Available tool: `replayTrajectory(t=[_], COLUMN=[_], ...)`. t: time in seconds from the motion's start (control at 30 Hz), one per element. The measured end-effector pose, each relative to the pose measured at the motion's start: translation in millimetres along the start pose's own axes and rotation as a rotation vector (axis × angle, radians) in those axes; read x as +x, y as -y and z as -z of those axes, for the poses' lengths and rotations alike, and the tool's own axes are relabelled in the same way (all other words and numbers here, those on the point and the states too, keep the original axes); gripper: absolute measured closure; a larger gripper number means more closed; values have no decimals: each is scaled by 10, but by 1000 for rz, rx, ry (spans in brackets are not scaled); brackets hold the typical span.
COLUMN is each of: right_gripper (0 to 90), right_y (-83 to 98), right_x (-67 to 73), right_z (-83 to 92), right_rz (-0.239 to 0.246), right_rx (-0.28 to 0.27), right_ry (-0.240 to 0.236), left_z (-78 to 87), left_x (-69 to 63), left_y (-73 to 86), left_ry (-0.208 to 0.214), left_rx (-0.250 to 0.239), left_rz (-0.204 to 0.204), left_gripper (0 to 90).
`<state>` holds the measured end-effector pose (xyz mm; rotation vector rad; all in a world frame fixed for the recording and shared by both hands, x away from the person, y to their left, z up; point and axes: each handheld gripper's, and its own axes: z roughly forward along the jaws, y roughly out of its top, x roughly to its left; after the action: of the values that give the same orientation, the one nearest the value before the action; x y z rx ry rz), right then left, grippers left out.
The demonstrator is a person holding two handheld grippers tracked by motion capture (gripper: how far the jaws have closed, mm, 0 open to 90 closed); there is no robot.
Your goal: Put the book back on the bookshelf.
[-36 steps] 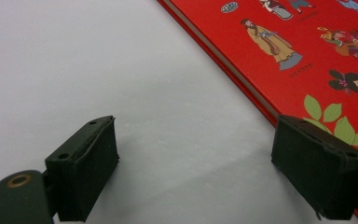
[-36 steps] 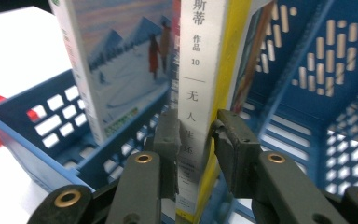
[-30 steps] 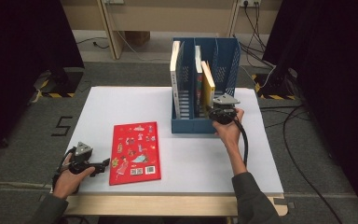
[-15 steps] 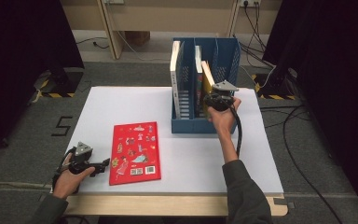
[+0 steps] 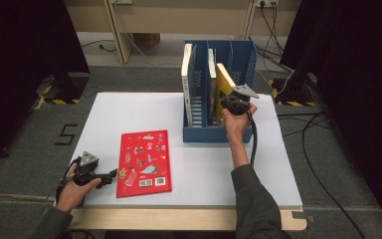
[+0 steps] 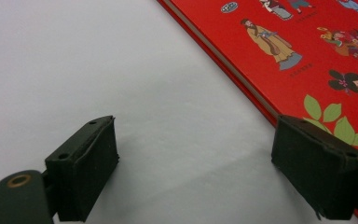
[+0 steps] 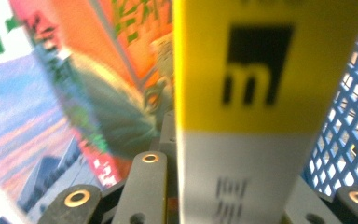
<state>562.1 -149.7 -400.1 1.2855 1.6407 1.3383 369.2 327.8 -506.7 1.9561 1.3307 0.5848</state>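
High view shows the yellow book (image 5: 225, 82) standing tilted in the blue rack (image 5: 238, 55), in the compartment on the right, leaning left toward the divider. It is a thin, flat book with a bright yellow cover. In the right gripper view its spine (image 7: 247, 107) is yellow on top with a black square mark, and white below. The right gripper (image 5: 233, 102) has just been closing its jaws, and they now clamp the yellow book, with the spine sitting between them. The person's right hand (image 5: 236, 122) holds that gripper up against the front of the rack.

The rack is made of plastic with walls full of little holes, like a net. A colourful book (image 5: 212, 84) stands in the middle slot, and a white book (image 5: 187, 82) stands in the left slot.

Closer to the person, a red book (image 5: 145, 162) lies flat on the smooth white table (image 5: 129, 112). Its cover has small cartoon people and green leaves. The left gripper (image 5: 110, 174) rests on the table just beside the red book's left edge, its two blocky black jaws spread apart with nothing between them but table.
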Motion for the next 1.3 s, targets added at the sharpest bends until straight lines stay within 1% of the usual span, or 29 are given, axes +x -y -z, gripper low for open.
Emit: replayTrajectory(t=[0.07,0.1,0.3,0.4,0.53,0.63,0.8,1.03,1.1,1.13,1.27,1.3], right_gripper=[753,753,755,755,755,755,754,753,751,750,744,743], right_y=[-5,-9,-69,-124,-205,-244,-244,-157,-125,-125,-136,-137], right_x=[-23,-24,3,23,30,49,106,129,120,118,114,113], right_z=[-11,-13,-35,-56,-123,-203,-342,-477,-498,-500,-483,-474], right_rz=[-31,-36,-20,-9,-7,-6,11,-2,-9,-2,-9,-3], right_rx=[-16,-19,-58,-70,-92,-98,-85,-56,-50,-43,-24,-17], right_ry=[3,4,10,27,34,45,69,87,88,86,78,74], left_z=[0,0,0,0,0,0,0,1,1,1,3,2], left_x=[0,0,0,1,0,0,0,-1,-1,-1,0,-2], left_y=[0,0,0,0,1,1,1,1,2,2,2,2], left_ry=[0,1,1,0,0,1,2,0,1,1,1,1], left_rx=[0,-1,-1,0,0,-1,-1,-2,-1,-2,0,-1], left_rz=[0,1,1,0,0,1,1,0,0,0,-4,-2], left_gripper=[132,132,132,132,132,132,133,133,133,133,134,134])
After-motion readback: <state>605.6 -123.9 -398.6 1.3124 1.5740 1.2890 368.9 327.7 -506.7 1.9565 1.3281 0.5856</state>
